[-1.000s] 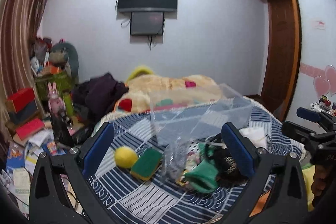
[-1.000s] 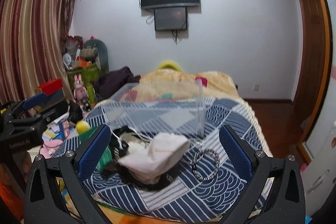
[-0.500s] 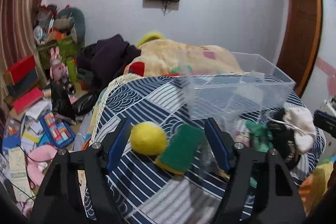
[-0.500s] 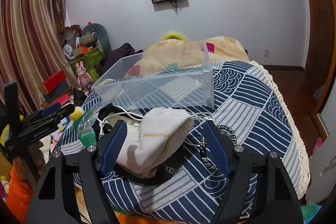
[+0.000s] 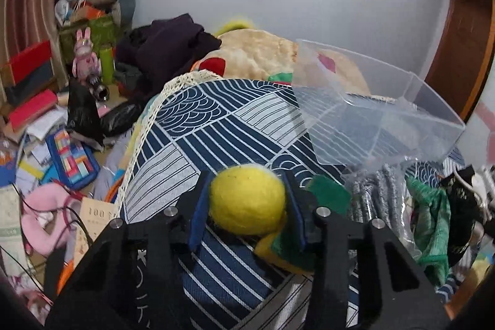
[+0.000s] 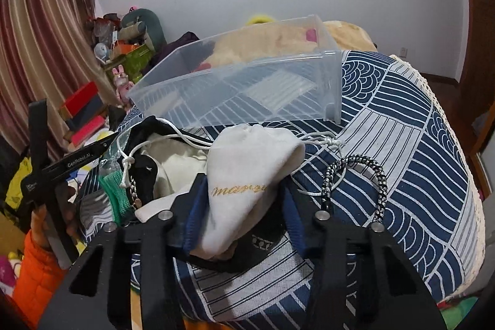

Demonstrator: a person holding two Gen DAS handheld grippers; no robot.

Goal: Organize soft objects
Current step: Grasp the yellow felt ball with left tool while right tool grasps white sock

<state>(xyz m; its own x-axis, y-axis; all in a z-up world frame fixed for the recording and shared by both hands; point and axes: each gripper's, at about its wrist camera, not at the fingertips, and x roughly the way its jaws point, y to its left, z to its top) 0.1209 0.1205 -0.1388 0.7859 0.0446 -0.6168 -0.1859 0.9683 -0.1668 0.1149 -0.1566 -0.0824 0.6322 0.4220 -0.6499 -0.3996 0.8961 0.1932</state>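
My left gripper [image 5: 247, 207] is shut on a yellow felt ball [image 5: 247, 200], which rests low over the blue patterned bedspread [image 5: 198, 138]. A green and yellow sponge [image 5: 328, 197] lies just right of the ball. My right gripper [image 6: 244, 206] is shut on a white drawstring pouch [image 6: 247, 178] with gold lettering, on top of a pile of soft items [image 6: 148, 172]. A clear plastic bin [image 5: 380, 116] stands beyond both and also shows in the right wrist view [image 6: 241, 88]. The left gripper's body [image 6: 58, 172] shows at the left of the right wrist view.
A black and white braided cord [image 6: 355, 181] lies right of the pouch. A green mesh cloth [image 5: 430, 212] and crinkled plastic bag [image 5: 377, 190] lie right of the sponge. A beige blanket [image 5: 256, 51] lies behind the bin. The floor at left holds books and toys [image 5: 52, 150].
Both grippers moved forward and down to the bed and closed: the left around the yellow ball, the right around the white pouch. Both were wide open a second ago.
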